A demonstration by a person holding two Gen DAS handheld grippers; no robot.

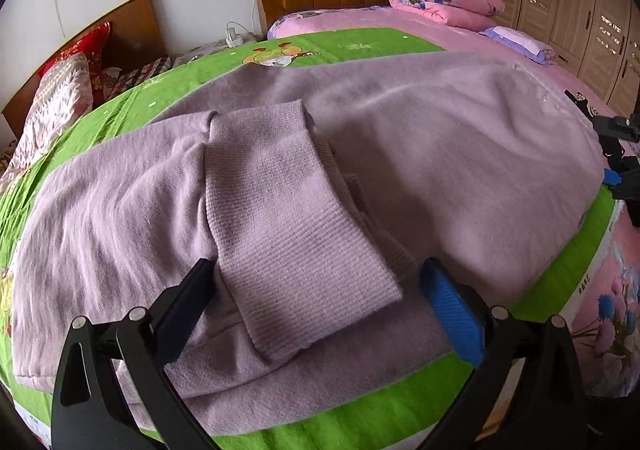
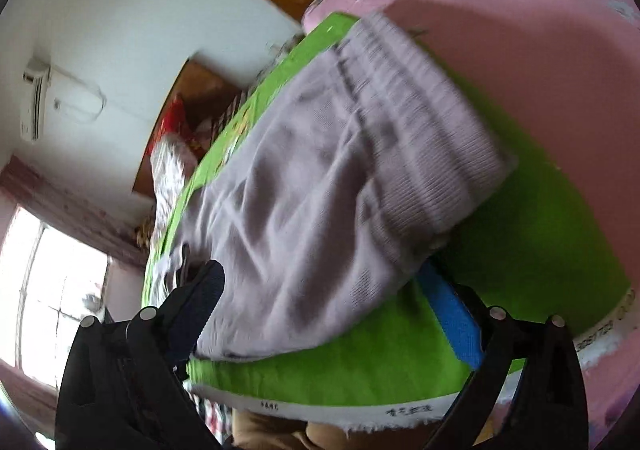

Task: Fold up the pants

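Left wrist view: lilac pants (image 1: 320, 154) on a green sheet (image 1: 360, 406) (pink bed (image 1: 460, 34) behind), both grippers (image 1: 316, 282) (image 2: 320, 286) spread wide.

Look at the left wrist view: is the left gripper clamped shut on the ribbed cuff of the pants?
No. The left gripper stands open, its fingers spread on either side of the ribbed cuff of the pants rather than pinching it.

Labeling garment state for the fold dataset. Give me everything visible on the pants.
The lilac pants look like soft fleece with ribbed knit cuffs. They lie spread on the green sheet, partly folded: a ribbed cuff is laid back over the body, between the open left gripper fingers, which seem to clamp nothing. In the blurred right wrist view, the open right gripper straddles a fabric edge; contact is unclear.
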